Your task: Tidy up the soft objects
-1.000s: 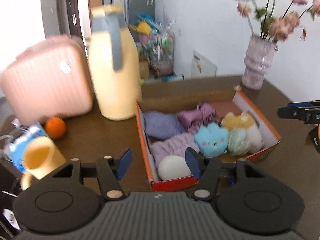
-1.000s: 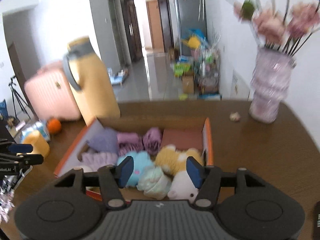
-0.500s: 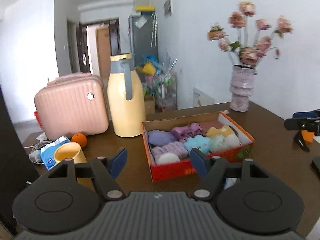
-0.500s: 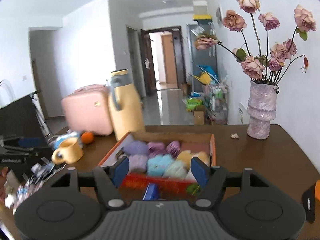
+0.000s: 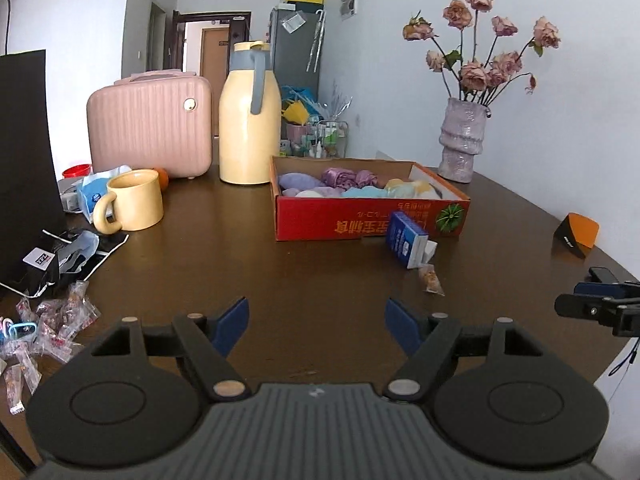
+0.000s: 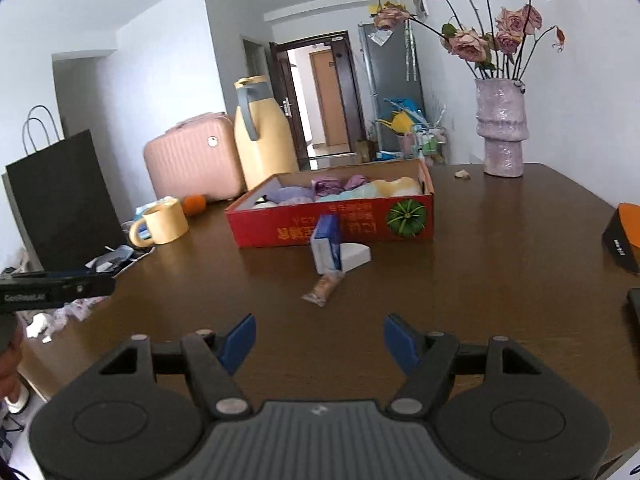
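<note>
A shallow red cardboard box (image 5: 372, 216) is sitting at twelve o'clock on the dark wooden surface (image 5: 304, 280), with pastel soft items (image 5: 352, 186) lying inside. A small blue-and-white carton (image 5: 406, 240) is lying just before it at one o'clock. A tall cream jug (image 5: 249, 116) is standing behind at eleven, a yellow mug (image 5: 134, 200) at ten, a purple vase (image 5: 462, 140) at one.

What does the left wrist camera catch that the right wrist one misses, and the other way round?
Only the left shows the pile of small snack packets at the table's left edge. Only the right shows the black paper bag's handles and a small crumpled scrap near the vase. Both show the red box of soft things, the yellow mug, the jug and the pink suitcase.
</note>
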`<action>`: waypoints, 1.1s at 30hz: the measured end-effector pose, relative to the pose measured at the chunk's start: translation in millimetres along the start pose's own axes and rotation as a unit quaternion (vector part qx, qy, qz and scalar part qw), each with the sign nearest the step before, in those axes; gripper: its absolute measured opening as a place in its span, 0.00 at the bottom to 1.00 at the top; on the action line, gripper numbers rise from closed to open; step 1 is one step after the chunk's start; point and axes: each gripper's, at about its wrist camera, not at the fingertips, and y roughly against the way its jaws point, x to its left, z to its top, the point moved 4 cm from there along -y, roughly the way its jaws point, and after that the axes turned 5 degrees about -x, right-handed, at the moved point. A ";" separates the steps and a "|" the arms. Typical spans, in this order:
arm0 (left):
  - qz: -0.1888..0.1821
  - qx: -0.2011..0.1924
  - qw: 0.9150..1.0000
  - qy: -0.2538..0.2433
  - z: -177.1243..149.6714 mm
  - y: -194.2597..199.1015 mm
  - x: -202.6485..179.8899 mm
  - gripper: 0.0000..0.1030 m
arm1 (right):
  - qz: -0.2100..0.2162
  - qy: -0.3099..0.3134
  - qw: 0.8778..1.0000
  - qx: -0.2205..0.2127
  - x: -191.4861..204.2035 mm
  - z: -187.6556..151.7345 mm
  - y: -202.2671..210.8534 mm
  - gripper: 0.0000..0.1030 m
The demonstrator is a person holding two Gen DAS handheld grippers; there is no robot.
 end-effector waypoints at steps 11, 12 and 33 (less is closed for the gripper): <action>-0.006 0.018 1.000 0.015 3.6 -51.7 8.3 0.75 | -0.006 0.012 1.000 0.012 6.7 16.9 -77.0 0.58; -0.002 0.023 1.000 0.015 5.0 -60.7 9.3 0.75 | -0.008 0.014 1.000 0.012 7.7 21.1 -92.1 0.56; -0.021 0.060 0.995 0.071 2.3 -108.1 37.6 0.75 | 0.072 0.240 0.966 0.066 96.4 -36.0 -163.6 0.06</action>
